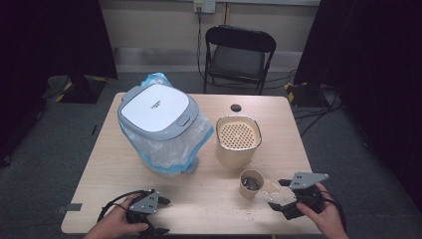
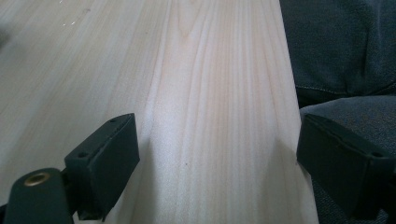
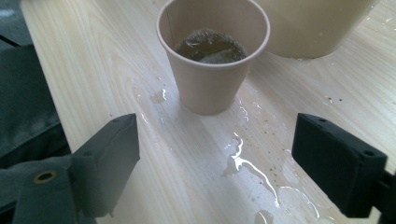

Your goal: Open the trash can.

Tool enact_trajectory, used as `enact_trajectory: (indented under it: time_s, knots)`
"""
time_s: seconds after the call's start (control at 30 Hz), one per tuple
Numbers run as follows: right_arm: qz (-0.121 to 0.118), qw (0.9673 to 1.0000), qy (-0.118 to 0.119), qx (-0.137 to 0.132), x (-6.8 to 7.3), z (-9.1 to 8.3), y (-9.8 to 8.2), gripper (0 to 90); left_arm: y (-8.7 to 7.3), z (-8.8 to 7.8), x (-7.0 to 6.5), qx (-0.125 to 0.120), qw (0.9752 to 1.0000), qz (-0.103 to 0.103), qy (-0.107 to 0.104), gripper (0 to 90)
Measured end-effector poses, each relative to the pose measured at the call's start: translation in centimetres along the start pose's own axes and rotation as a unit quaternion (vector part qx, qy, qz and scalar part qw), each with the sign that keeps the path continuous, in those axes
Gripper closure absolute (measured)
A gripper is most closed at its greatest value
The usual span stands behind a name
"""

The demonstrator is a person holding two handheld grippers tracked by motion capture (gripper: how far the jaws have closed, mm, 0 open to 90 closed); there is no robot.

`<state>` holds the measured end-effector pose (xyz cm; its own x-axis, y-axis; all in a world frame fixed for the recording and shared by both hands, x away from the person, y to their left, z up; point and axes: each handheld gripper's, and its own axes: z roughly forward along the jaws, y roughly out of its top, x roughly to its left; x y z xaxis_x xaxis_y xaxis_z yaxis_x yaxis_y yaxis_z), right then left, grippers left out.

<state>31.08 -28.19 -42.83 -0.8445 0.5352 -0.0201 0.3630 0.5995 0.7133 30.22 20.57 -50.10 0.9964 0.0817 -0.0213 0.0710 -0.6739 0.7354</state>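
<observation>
A tan paper cup (image 1: 250, 184) (image 3: 210, 86) holding brownish liquid and something dark stands near the table's front right, in a puddle of spilled liquid (image 1: 271, 189) (image 3: 243, 161). My right gripper (image 1: 279, 194) (image 3: 217, 161) is just to the right of the cup, pointing at it, open and apart from it, with nothing between its jaws. My left gripper (image 1: 163, 216) (image 2: 217, 154) rests at the front left edge of the wooden table (image 1: 199, 204) (image 2: 196, 93), open over bare wood.
A grey-and-white lidded bin (image 1: 157, 112) lined with a pale blue plastic bag stands at the table's left centre. A beige container (image 1: 238, 141) (image 3: 317, 28) with a perforated top sits behind the cup. A small black disc (image 1: 235, 107) lies farther back, and a black folding chair (image 1: 238, 55) stands beyond the table.
</observation>
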Motion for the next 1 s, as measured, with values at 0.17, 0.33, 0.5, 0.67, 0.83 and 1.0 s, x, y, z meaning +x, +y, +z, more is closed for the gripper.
enact_trajectory:
  time_s: [0.17,0.33,0.5,0.67,0.83,1.0]
  knots:
    - [-0.002,1.0,0.001,0.006,-0.2,0.1,0.0,14.4,0.0,0.0,0.0,-0.001,1.0,-0.001,0.001,12.4]
    - [-0.003,0.9999,0.004,0.012,-0.2,0.1,0.3,14.4,0.0,0.0,0.0,0.0,1.0,0.0,0.0,12.4]
    - [-0.012,0.9998,0.004,0.016,-0.2,-0.2,0.9,14.4,0.0,0.0,0.0,-0.001,1.0,-0.001,0.001,12.3]
    - [-0.019,0.9996,0.008,0.018,0.0,-0.3,1.9,14.5,0.0,0.0,0.0,-0.004,1.0,0.0,0.0,12.3]
    - [-0.027,0.9994,0.009,0.018,0.1,-0.2,3.0,14.6,0.0,0.1,0.0,-0.004,1.0,0.0,0.0,12.0]
    - [-0.031,0.9991,0.012,0.027,0.2,0.0,4.0,14.5,0.0,0.0,0.1,-0.004,1.0,-0.003,-0.004,11.7]
